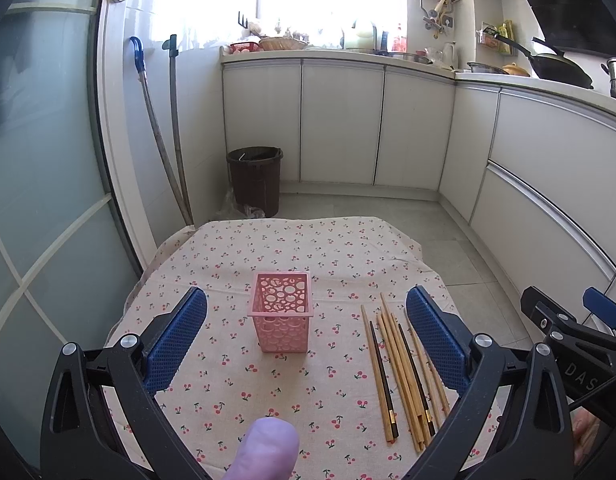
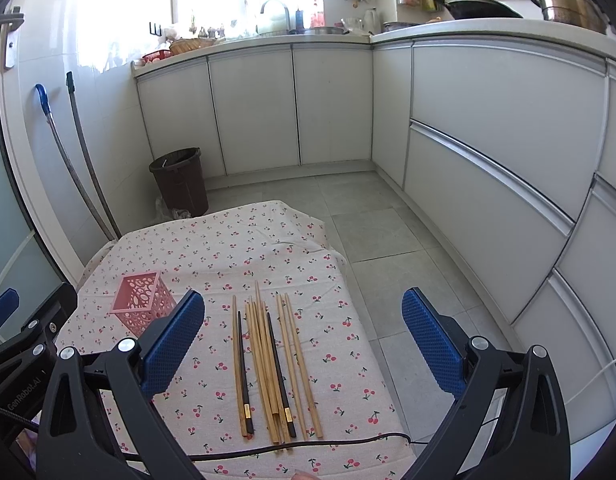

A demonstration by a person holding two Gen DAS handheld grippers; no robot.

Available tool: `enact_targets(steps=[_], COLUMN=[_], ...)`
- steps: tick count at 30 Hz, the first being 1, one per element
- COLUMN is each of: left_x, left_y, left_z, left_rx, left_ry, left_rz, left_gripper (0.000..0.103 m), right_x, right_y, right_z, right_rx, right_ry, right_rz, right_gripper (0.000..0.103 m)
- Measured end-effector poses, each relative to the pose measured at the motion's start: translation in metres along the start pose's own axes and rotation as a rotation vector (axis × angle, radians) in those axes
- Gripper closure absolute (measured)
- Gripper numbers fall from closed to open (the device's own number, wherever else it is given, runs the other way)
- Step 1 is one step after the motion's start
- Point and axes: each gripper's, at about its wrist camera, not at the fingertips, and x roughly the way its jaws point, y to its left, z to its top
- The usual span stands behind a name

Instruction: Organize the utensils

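A loose bundle of chopsticks [image 2: 269, 364] lay flat on the cherry-print cloth [image 2: 211, 252] covering the worktop, most of them pale bamboo, two of them dark with a gold band near the thick end, all pointing roughly away from the cameras with tips fanning slightly apart. To their left stood the pink holder [image 1: 281, 312], a small square basket, upright, its walls punched with round holes, mouth open to the top and nothing visible inside. The left gripper [image 1: 305, 336] hovered over the cloth with its jaws spread wide, gripping nothing; the holder sat between the blue pads [image 1: 175, 340] in that view but further out, untouched, and the chopsticks ran just inside the right-hand pad. The right gripper [image 2: 303, 336] was likewise wide open and empty, and the chopsticks lay in the gap between its jaws, closer to the left pad, with the holder peeking out beyond that pad. Both grippers sat side by side, level, aimed forward across the worktop. A black cable [image 2: 348, 438] crossed the cloth's near edge.
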Motion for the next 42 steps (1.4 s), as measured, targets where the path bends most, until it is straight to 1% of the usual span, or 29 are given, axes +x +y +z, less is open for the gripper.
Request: enact_targets(steps=[7, 10, 13, 14, 17, 21, 22, 24, 27, 29, 31, 34, 36, 37, 38, 39, 40, 41, 42], left_x=[0.003, 0.005, 0.018, 0.025, 0.043, 0.063, 0.067, 0.075, 0.089, 0.101, 0.12, 0.156, 0.183, 0.2, 0.213, 0.23, 0.242, 0.254, 0.265], left_y=[0.0, 0.004, 0.011, 0.013, 0.012, -0.001, -0.005, -0.015, -0.037, -0.055, -0.073, -0.094, -0.112, -0.119, -0.122, -0.121, -0.117, -0.114, -0.112], left_z=[-0.002, -0.002, -0.002, -0.004, -0.014, -0.027, -0.031, -0.036, -0.039, -0.035, -0.023, 0.002, 0.014, 0.018, 0.019, 0.019, 0.017, 0.013, 0.009], left_rx=[-0.003, -0.018, -0.057, -0.07, -0.085, -0.053, -0.046, -0.035, 0.016, 0.054, 0.078, 0.074, 0.144, 0.181, 0.189, 0.169, 0.135, 0.104, 0.085], left_ry=[0.009, 0.025, 0.096, 0.136, 0.232, 0.332, 0.358, 0.402, 0.449, 0.474, 0.507, 0.566, 0.607, 0.636, 0.664, 0.701, 0.731, 0.772, 0.811], left_rz=[0.004, 0.003, -0.026, -0.044, -0.066, -0.082, -0.096, -0.124, -0.113, -0.121, -0.124, -0.128, -0.123, -0.105, -0.088, -0.066, -0.06, -0.059, -0.053], left_gripper=[0.007, 0.007, 0.007, 0.007, 0.007, 0.007, 0.007, 0.007, 0.008, 0.01, 0.012, 0.013, 0.012, 0.012, 0.014, 0.022, 0.03, 0.043, 0.052], right_x=[0.0, 0.002, 0.007, 0.011, 0.025, 0.05, 0.054, 0.063, 0.067, 0.068, 0.072, 0.075, 0.077, 0.078, 0.078, 0.078, 0.078, 0.078, 0.079], right_y=[-0.001, -0.006, -0.02, -0.028, -0.053, -0.088, -0.092, -0.102, -0.112, -0.118, -0.124, -0.135, -0.14, -0.141, -0.143, -0.145, -0.147, -0.148, -0.151], right_z=[0.001, 0.002, 0.007, 0.008, 0.008, -0.004, -0.006, -0.011, -0.014, -0.012, -0.013, -0.013, -0.011, -0.011, -0.011, -0.01, -0.01, -0.01, -0.01], right_rx=[0.003, 0.025, 0.101, 0.146, 0.302, 0.556, 0.594, 0.666, 0.739, 0.768, 0.795, 0.838, 0.847, 0.845, 0.845, 0.85, 0.857, 0.865, 0.875], right_ry=[0.004, 0.012, 0.047, 0.072, 0.16, 0.294, 0.321, 0.367, 0.384, 0.394, 0.408, 0.43, 0.445, 0.447, 0.447, 0.447, 0.446, 0.446, 0.444], right_rz=[0.0, -0.003, 0.017, 0.048, 0.164, 0.313, 0.33, 0.355, 0.373, 0.383, 0.395, 0.412, 0.409, 0.41, 0.411, 0.411, 0.412, 0.416, 0.422], right_gripper=[0.007, 0.007, 0.007, 0.007, 0.007, 0.007, 0.007, 0.007, 0.007, 0.007, 0.007, 0.007, 0.007, 0.007, 0.007, 0.007, 0.007, 0.007, 0.007])
